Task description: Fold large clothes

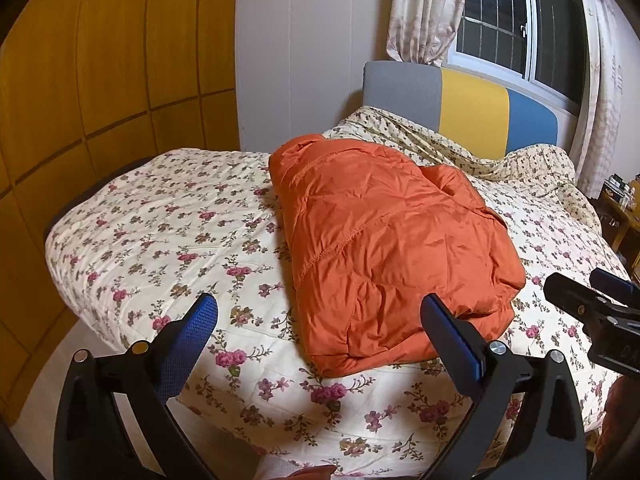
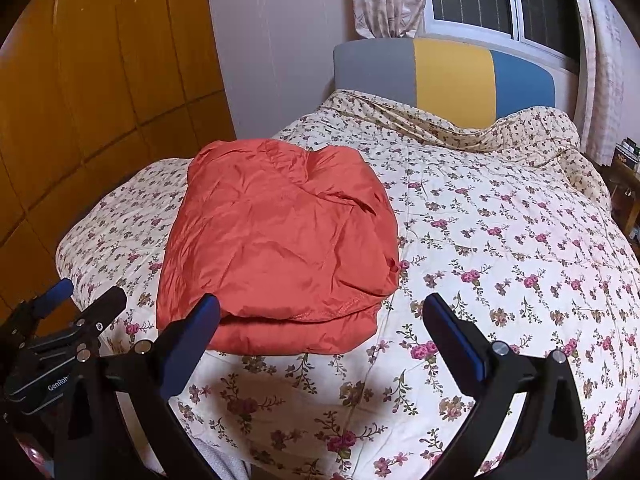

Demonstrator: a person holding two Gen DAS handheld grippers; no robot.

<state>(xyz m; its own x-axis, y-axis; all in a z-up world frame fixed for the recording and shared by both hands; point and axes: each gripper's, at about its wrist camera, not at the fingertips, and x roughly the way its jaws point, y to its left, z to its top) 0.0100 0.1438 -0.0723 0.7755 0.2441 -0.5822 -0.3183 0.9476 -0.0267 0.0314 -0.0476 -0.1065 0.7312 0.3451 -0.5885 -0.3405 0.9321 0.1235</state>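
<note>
An orange padded jacket (image 1: 384, 240) lies folded into a thick bundle on the floral bedspread (image 1: 160, 240). It also shows in the right wrist view (image 2: 276, 248), left of centre. My left gripper (image 1: 320, 312) is open and empty, held just short of the bundle's near edge. My right gripper (image 2: 320, 316) is open and empty, its left finger (image 2: 196, 332) in front of the bundle's near edge. The right gripper also shows at the right edge of the left wrist view (image 1: 600, 312). The left gripper shows at the left edge of the right wrist view (image 2: 68, 320).
The bed has a grey, yellow and blue headboard (image 1: 472, 112) under a curtained window (image 1: 520, 28). A crumpled floral quilt (image 1: 532, 168) lies along the head of the bed. A wooden wardrobe (image 1: 100, 80) stands to the left. A cluttered nightstand (image 1: 624, 208) stands at the right.
</note>
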